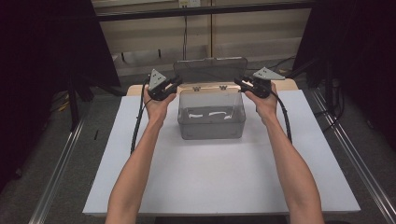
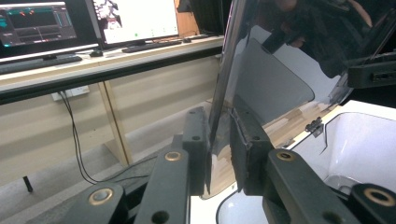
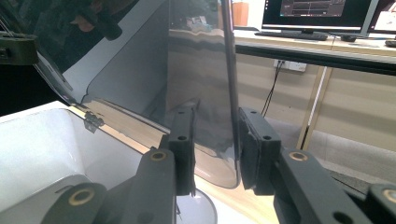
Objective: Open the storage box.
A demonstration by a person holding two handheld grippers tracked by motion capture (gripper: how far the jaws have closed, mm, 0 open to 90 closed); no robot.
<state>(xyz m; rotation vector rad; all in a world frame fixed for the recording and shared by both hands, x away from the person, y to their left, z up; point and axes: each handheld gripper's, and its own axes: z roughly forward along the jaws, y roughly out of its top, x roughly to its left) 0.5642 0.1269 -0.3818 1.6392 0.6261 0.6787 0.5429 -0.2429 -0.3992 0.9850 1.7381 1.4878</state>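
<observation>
A clear plastic box (image 1: 211, 122) stands at the back middle of the white board, its hinged lid (image 1: 210, 69) raised upright. My left gripper (image 1: 175, 84) is at the lid's left edge and my right gripper (image 1: 239, 82) at its right edge. In the left gripper view the lid's edge (image 2: 224, 79) stands between the jaws of the left gripper (image 2: 218, 112), close to the left jaw with a gap to the right one. The right gripper (image 3: 215, 112) straddles the lid's other edge (image 3: 229, 70), loose, nearer the right jaw. Both grippers are open. The box's white inside (image 2: 369, 140) (image 3: 42, 140) lies below.
The white board (image 1: 210, 177) covers the table in front of the box, with a wooden strip (image 1: 289, 84) behind it. Two small hinges (image 1: 196, 87) join lid and box. A desk with monitors (image 2: 135, 18) (image 3: 317, 11) stands farther back. Metal rails (image 1: 359, 172) run along the floor.
</observation>
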